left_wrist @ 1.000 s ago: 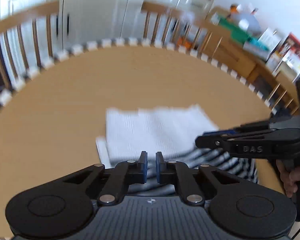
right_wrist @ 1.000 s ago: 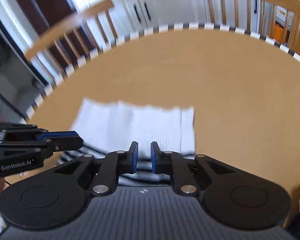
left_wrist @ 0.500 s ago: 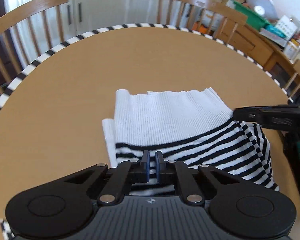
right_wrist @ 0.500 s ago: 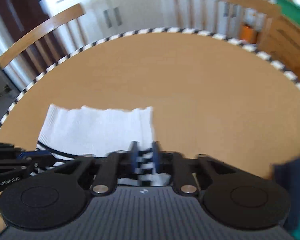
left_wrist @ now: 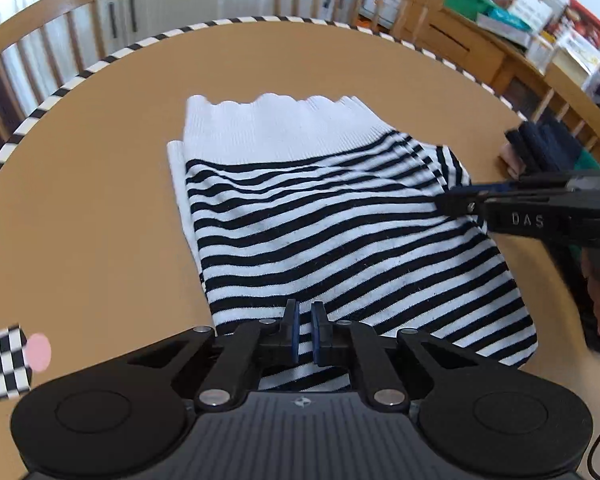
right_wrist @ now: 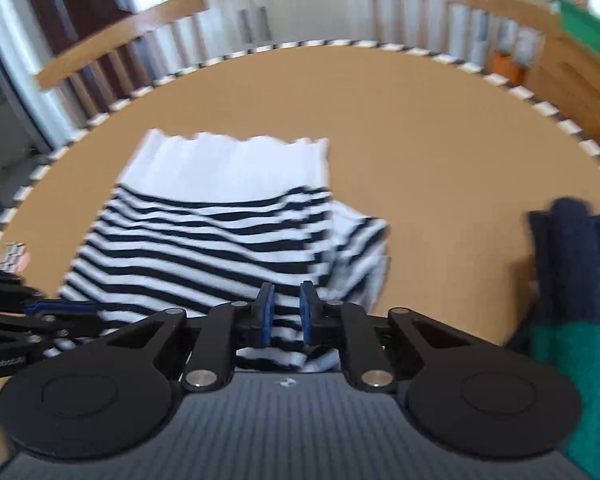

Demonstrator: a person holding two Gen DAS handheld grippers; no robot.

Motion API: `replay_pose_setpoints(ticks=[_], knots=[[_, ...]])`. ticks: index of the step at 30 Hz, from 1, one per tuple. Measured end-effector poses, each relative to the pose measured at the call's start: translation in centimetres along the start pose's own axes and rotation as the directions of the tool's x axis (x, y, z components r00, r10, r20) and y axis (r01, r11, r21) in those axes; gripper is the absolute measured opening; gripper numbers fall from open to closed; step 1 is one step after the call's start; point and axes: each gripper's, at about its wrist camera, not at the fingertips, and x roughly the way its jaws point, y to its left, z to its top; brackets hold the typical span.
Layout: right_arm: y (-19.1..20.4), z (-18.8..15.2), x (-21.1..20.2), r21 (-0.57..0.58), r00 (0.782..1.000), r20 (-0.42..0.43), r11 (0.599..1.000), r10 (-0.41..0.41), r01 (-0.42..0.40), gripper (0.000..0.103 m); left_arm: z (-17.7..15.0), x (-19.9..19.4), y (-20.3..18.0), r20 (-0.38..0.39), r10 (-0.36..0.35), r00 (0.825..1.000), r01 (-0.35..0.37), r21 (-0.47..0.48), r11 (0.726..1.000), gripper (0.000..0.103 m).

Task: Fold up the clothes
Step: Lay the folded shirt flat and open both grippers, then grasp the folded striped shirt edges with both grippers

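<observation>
Finishing a fold, the black-and-white striped knit top (left_wrist: pixel 340 216) lies doubled near the round wooden bench's (left_wrist: pixel 100 200) near edge. Left gripper (left_wrist: pixel 303 334) jaws clenched, empty; right gripper (right_wrist: pixel 286 314) jaws have just been opening — released. Next: regrasp an edge.

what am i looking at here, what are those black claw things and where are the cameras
No robot: a person holds a hand-held gripper in each hand, each with a fisheye camera looking along its fingers. One picture is from the left hand-held gripper, shut; whether it pinches fabric is unclear. The other is from the right hand-held gripper, whose jaws have just been opening, nothing pinched. A striped top lies on the round table, a dark garment beside it.
</observation>
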Motion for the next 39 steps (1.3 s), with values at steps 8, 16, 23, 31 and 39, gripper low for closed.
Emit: replay_pose_setpoints(ticks=[8, 16, 23, 31, 39], knots=[[3.8, -3.4, -7.7, 0.313, 0.98, 0.186, 0.95, -0.063, 0.002, 0.026, 1.2, -0.9, 1.1, -0.04, -0.156, 0.987, 0.161, 0.181, 0.97, 0.025], [11.5, -10.4, -10.4, 0.672, 0.947, 0.227, 0.741, -0.229, 0.018, 0.027, 1.9, -3.3, 4.9, -0.071, -0.233, 0.97, 0.242, 0.387, 0.89, 0.031], [12.9, -12.3, -9.1, 0.78, 0.938, 0.196, 0.625, -0.286, 0.027, 0.031, 4.5, -2.7, 5.4, -0.066, -0.226, 0.972, 0.228, 0.516, 0.826, 0.04], [12.5, -13.7, -7.7, 0.874, 0.916, 0.187, 0.485, -0.356, 0.01, 0.048, 10.8, -1.6, 5.9, -0.045, -0.25, 0.967, 0.212, 0.686, 0.696, 0.061], [13.6, -15.8, -5.6, 0.977, 0.869, 0.137, 0.21, -0.475, -0.039, 0.06, 21.8, 6.1, 6.6, -0.286, -0.388, 0.876, 0.464, 0.719, 0.517, 0.069]])
